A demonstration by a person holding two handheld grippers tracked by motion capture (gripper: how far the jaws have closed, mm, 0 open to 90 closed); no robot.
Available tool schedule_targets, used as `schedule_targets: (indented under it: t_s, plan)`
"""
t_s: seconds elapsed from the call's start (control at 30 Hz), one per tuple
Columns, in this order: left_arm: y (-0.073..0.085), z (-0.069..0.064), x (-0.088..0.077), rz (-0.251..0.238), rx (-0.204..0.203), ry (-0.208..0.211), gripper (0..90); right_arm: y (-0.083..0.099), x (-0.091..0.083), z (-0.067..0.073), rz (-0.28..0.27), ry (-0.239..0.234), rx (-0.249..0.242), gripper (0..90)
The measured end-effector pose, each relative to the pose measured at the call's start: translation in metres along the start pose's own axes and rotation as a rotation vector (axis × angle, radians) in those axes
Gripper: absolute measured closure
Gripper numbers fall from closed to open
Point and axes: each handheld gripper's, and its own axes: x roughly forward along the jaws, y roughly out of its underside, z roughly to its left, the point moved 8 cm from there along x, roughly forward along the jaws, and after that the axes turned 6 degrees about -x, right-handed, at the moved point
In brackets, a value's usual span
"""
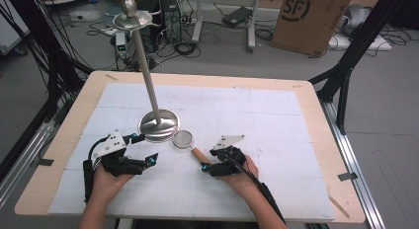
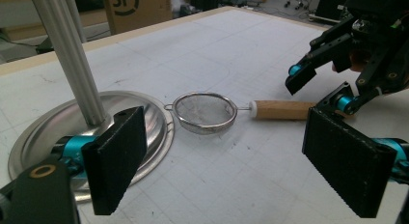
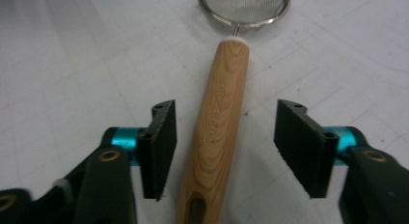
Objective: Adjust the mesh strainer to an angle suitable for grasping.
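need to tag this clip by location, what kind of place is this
Most likely a lab or workshop set up for recording manipulation, not a home kitchen. The table wears a gridded white mat, loose cables and a computer tower sit on the floor behind it, and a shipping carton stands nearby.

Both forearms enter from the near edge of the table, each hand holding a two-jaw gripper low over the surface. The left hand (image 1: 106,182) holds the left gripper (image 1: 141,149) angled toward the centre, its jaws spread wide apart with nothing between them. The right hand (image 1: 242,177) holds the right gripper (image 1: 205,166) pointed toward the left hand's side, a black cable trailing back along the forearm. Its jaws stand parted, one on each side of a wooden handle (image 3: 219,132), with a visible gap at both pads.
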Motion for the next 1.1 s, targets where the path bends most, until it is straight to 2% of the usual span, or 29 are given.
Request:
schedule_targets:
  t_s: [0.03, 0.07, 0.13, 0.17, 0.2, 0.37, 0.4, 0.47, 0.63, 0.77, 0.8, 0.83, 1.0, 1.1]
  plan:
    - [0.000, 0.000, 0.000, 0.001, 0.001, 0.002, 16.5, 0.001, 0.002, 0.001, 0.012, 0.001, -0.005, 48.6]
    - [0.000, 0.000, 0.000, 0.002, 0.002, 0.001, 16.5, 0.001, 0.002, 0.001, 0.012, 0.001, -0.005, 48.6]
    - [0.000, 0.000, 0.001, 0.002, 0.002, 0.001, 16.5, 0.003, 0.005, 0.003, 0.034, 0.001, -0.024, 58.1]
    - [0.001, 0.000, 0.001, 0.005, 0.002, 0.002, 16.5, 0.003, 0.005, 0.003, 0.034, 0.001, -0.024, 58.1]
    - [0.001, 0.000, 0.001, 0.006, 0.003, 0.002, 16.5, 0.003, 0.005, 0.005, 0.040, 0.003, -0.037, 62.1]
    - [0.000, -0.001, 0.001, 0.004, 0.002, 0.003, 16.5, 0.002, 0.005, 0.004, 0.042, 0.004, -0.052, 67.6]
    - [0.000, -0.001, 0.001, 0.003, 0.003, 0.005, 16.5, 0.003, 0.005, 0.005, 0.047, -0.009, -0.054, 69.4]
    - [0.000, -0.001, 0.001, 0.004, 0.003, 0.006, 16.5, 0.002, 0.005, 0.005, 0.043, -0.002, -0.073, 69.4]
    - [0.000, 0.000, 0.000, 0.002, 0.002, 0.003, 16.5, 0.002, 0.005, 0.008, 0.046, -0.026, -0.079, 69.6]
    - [0.000, -0.001, -0.001, -0.001, 0.000, 0.004, 16.5, 0.001, 0.006, 0.016, 0.042, -0.076, -0.099, 69.6]
    - [-0.001, -0.001, -0.001, -0.001, 0.002, 0.002, 16.5, 0.001, 0.007, 0.021, 0.036, -0.111, -0.114, 69.6]
    - [-0.001, -0.001, -0.001, -0.004, 0.001, 0.001, 16.5, 0.001, 0.007, 0.021, 0.036, -0.111, -0.114, 69.6]
    - [-0.002, -0.002, -0.001, -0.008, 0.004, 0.006, 16.5, 0.000, 0.008, 0.036, 0.029, -0.207, -0.141, 69.6]
    - [-0.002, -0.003, -0.001, -0.007, 0.005, 0.007, 16.5, -0.002, 0.009, 0.045, 0.034, -0.247, -0.167, 69.6]
